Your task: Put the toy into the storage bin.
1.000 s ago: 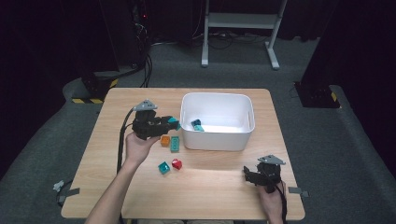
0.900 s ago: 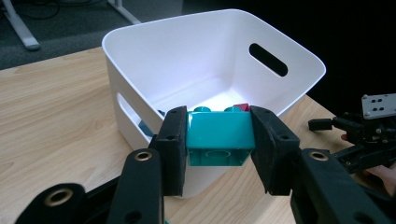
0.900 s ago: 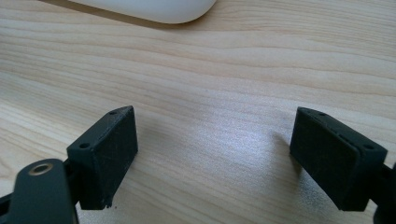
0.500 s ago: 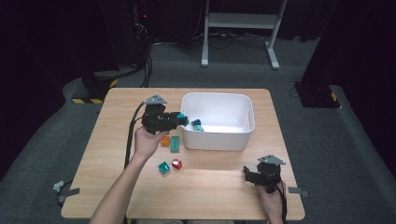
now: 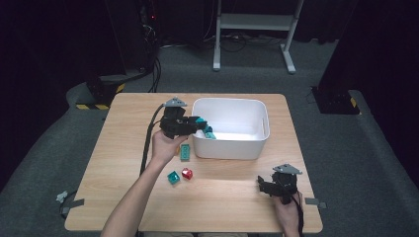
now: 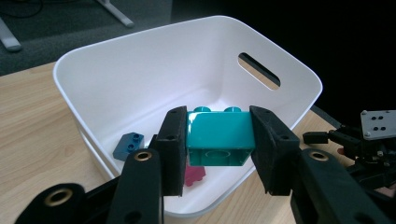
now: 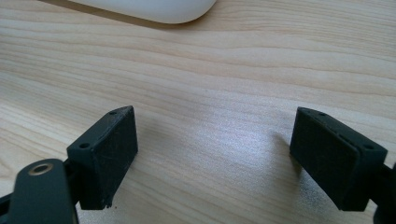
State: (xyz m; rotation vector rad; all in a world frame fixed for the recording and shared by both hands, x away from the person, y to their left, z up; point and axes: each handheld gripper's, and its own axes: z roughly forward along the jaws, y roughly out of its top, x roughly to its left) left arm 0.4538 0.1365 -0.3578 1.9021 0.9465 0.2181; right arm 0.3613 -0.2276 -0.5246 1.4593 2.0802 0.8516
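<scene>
The teal plastic two-stud building brick (image 6: 219,138), glossy and hollow underneath, sits clamped by its two ends between the jaws of the left gripper (image 6: 219,140), held studs-up over the near rim of the white plastic bin (image 6: 140,74), apparently so it can be dropped in beside the blue brick (image 6: 128,145) and magenta brick (image 6: 195,174) on the bin's floor. The right gripper (image 7: 212,149) rests wide open and empty over the bare wooden table (image 7: 210,70), seemingly idle.

On your wooden table (image 5: 113,173), a green brick (image 5: 185,152) lies left of the tub; nearer you sit a teal block (image 5: 173,177) and red block (image 5: 187,173).
</scene>
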